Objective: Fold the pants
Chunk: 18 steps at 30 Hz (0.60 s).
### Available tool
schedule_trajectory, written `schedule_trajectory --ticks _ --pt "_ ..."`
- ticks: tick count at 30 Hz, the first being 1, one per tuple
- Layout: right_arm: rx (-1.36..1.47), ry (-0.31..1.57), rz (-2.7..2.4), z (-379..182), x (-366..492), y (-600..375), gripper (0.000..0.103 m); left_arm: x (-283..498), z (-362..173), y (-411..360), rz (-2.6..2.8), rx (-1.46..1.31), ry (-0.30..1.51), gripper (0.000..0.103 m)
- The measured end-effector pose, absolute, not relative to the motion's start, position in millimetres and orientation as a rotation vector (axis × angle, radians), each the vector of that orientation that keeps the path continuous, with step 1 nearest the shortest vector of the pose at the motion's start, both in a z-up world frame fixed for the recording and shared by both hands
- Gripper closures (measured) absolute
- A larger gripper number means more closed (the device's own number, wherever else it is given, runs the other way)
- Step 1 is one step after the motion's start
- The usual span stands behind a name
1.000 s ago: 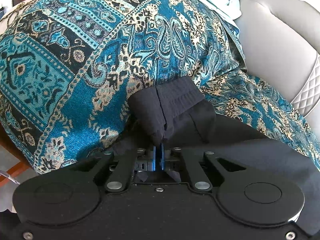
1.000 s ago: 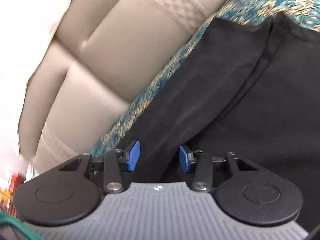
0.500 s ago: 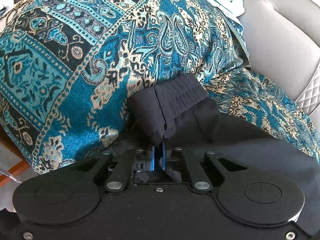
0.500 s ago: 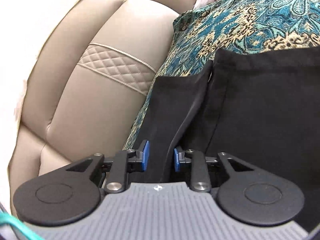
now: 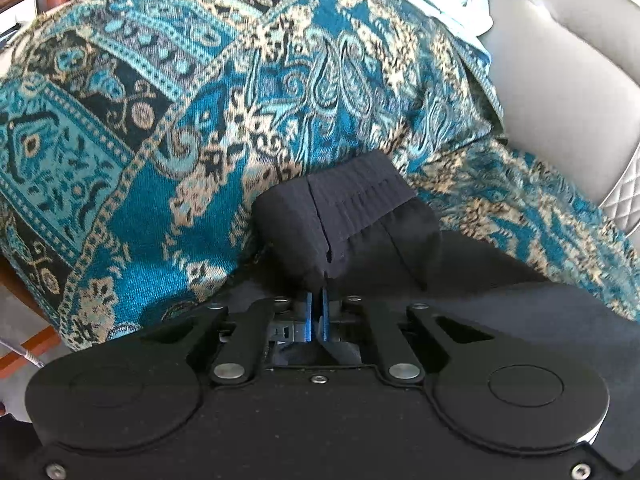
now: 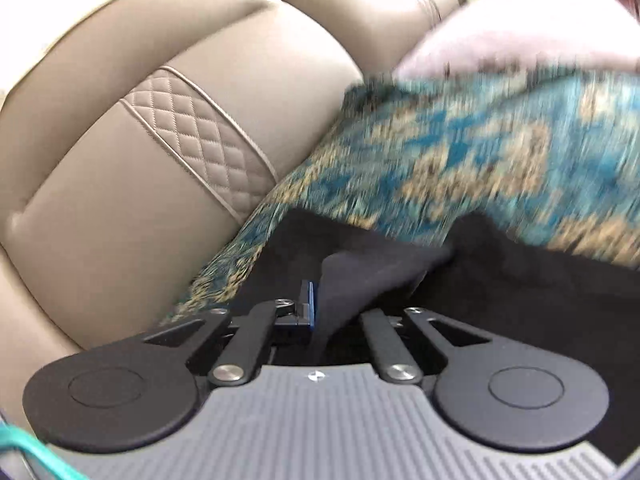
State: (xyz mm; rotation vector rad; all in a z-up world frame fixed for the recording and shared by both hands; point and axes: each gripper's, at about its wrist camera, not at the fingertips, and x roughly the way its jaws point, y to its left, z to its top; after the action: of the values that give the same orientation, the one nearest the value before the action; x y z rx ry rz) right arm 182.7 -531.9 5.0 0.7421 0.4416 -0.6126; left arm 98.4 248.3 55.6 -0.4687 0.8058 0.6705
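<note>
In the lower middle of the left wrist view, the left gripper [image 5: 316, 316] is pressed together on a bunched edge of the black pants [image 5: 352, 216], whose ribbed waistband is seen standing up just above the blue pads. In the right wrist view, the right gripper [image 6: 320, 312] is likewise pinched on a fold of the pants [image 6: 376, 268] at the frame's lower middle, its jaws having just been closing with the cloth between them. The garment is thus gripped at two points, while its dark body is spread toward the lower right of both frames; the fold itself is judged hardly begun, with doubling and smoothing still to be done. The pants are laid on a teal patterned throw [image 5: 168, 128], draped over a beige leather sofa [image 6: 132, 128] with quilted trim.
</note>
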Motion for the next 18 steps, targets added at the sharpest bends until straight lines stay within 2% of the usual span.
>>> schedule_trajectory --ticks 9,13,18 --pt "0.466 0.436 -0.721 48.0 100.9 -514.8 0.097 73.8 93.2 242.6 0.6 -0.441 0.76 0.099" --pt "0.397 0.481 -0.76 40.5 64.1 -511.6 0.097 56.6 97.2 244.3 0.597 -0.41 0.773 0.099" --pt "0.403 0.545 -0.794 22.6 36.0 -515.6 0.097 45.7 74.4 251.9 0.606 -0.44 0.833 0.099"
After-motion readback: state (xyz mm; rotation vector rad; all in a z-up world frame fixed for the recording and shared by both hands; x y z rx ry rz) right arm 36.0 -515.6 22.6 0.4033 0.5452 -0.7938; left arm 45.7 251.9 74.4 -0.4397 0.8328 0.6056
